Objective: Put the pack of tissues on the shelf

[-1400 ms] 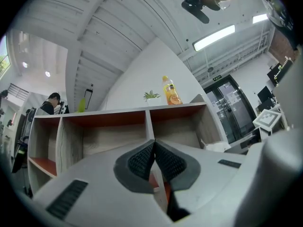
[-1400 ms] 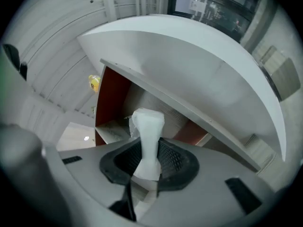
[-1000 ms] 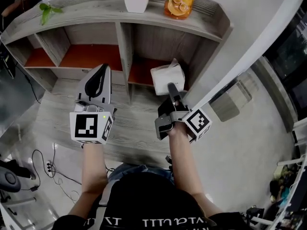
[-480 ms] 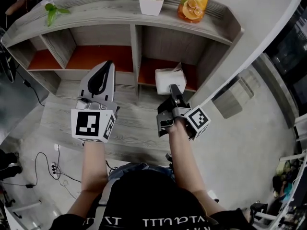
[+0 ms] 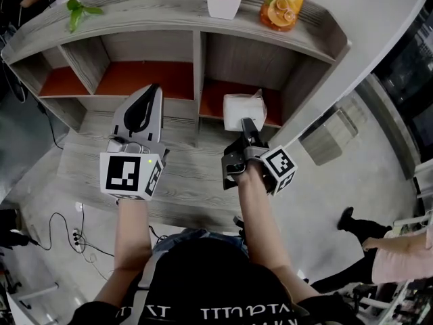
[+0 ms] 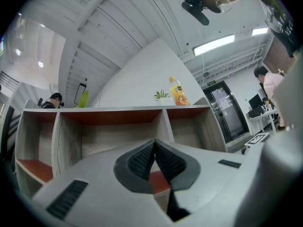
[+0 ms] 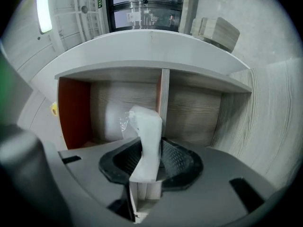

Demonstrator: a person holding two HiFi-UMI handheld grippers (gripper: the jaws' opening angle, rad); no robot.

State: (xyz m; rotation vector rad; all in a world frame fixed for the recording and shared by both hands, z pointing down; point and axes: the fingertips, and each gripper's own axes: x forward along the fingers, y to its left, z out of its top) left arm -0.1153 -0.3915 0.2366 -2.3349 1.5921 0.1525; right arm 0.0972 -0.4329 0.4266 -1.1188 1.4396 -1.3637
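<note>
Over the last second we have carried the pack of tissues (image 5: pixel 242 110) forward to the mouth of the shelf (image 5: pixel 155 9), just right of its divider (image 5: pixel 201 73), so placement looks close. Our right gripper (image 5: pixel 246 126) has its jaws opening, the pack's end still pinched between them. Our left gripper (image 5: pixel 150 91), jaws clenched on nothing, hangs left of the divider. The compartment (image 5: pixel 218 95) right of the divider lies bare, its slanted side wall (image 5: pixel 298 80) near the pack.

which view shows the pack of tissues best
The head view: most of the pack of tissues shows at the shelf's lower right compartment. The right gripper view shows only its edge between the right gripper's opening fingers. The left gripper view misses it.
</note>
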